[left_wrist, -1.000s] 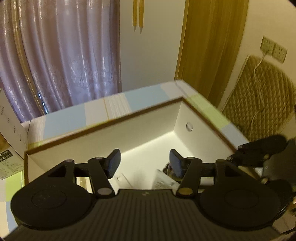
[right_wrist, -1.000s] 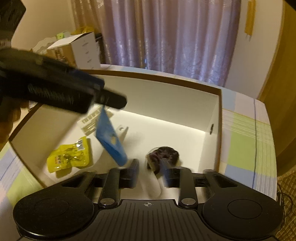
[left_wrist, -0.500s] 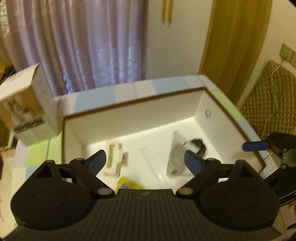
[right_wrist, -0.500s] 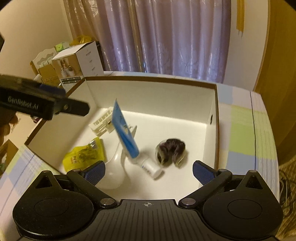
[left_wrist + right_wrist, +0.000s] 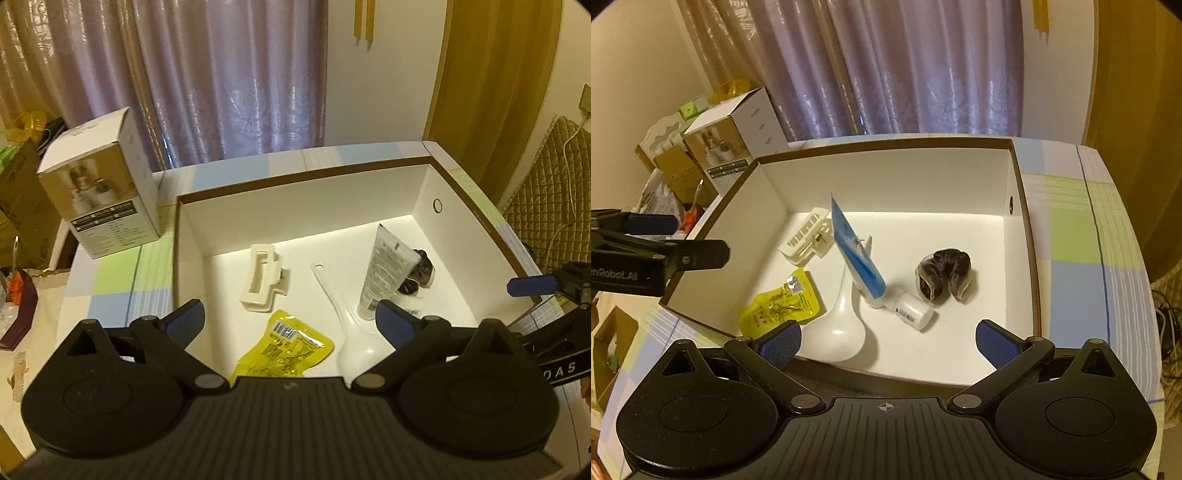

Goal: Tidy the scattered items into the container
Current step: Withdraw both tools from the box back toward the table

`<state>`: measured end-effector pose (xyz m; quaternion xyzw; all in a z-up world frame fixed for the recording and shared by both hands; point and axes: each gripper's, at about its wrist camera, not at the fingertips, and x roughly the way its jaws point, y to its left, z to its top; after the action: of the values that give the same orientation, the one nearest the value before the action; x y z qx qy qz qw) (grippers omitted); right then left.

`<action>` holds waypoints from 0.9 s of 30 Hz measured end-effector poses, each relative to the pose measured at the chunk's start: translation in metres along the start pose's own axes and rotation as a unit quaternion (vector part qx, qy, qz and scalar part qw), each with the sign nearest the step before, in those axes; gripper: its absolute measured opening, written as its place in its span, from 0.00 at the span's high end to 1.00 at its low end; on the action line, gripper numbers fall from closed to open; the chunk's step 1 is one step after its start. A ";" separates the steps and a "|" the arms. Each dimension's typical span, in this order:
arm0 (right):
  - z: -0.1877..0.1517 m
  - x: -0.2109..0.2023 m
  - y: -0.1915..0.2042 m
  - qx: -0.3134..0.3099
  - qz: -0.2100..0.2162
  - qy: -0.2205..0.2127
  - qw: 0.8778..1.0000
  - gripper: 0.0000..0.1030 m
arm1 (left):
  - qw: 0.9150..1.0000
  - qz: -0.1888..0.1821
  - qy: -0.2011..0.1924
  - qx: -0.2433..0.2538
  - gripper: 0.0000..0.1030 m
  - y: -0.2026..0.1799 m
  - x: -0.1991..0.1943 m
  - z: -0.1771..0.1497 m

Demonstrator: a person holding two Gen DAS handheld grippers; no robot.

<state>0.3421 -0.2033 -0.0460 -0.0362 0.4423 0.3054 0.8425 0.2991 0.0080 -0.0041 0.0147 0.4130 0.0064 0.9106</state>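
Right wrist shows both claws (image 5: pixel 886 341) (image 5: pixel 290 319) gaping, empty, above a white cardboard box (image 5: pixel 886 177).

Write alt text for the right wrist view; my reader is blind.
Open right tongs hover over a white cardboard box holding a blue-and-white tube, white plastic spoon, yellow snack packet, white hair claw and dark scrunchie.

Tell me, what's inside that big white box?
Inside the box: a white hair clip, a yellow packet, a white spoon, a blue-and-white tube lying across the spoon's handle, and a dark scrunchie. Anything beneath them is hidden.
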 end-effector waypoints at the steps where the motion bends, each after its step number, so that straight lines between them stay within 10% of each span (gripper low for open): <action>1: 0.000 -0.002 0.002 -0.002 -0.002 -0.001 1.000 0.00 | 1.000 0.001 -0.002 -0.001 0.05 0.001 -0.003 -0.001; 27: -0.023 -0.045 0.048 -0.012 -0.042 -0.041 0.998 0.00 | 0.999 0.007 -0.039 0.001 0.01 0.011 -0.070 -0.031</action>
<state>0.2802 -0.1936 -0.0158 -0.0517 0.4016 0.2765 0.8716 0.2297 0.0183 0.0291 0.0186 0.3775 0.0123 0.9257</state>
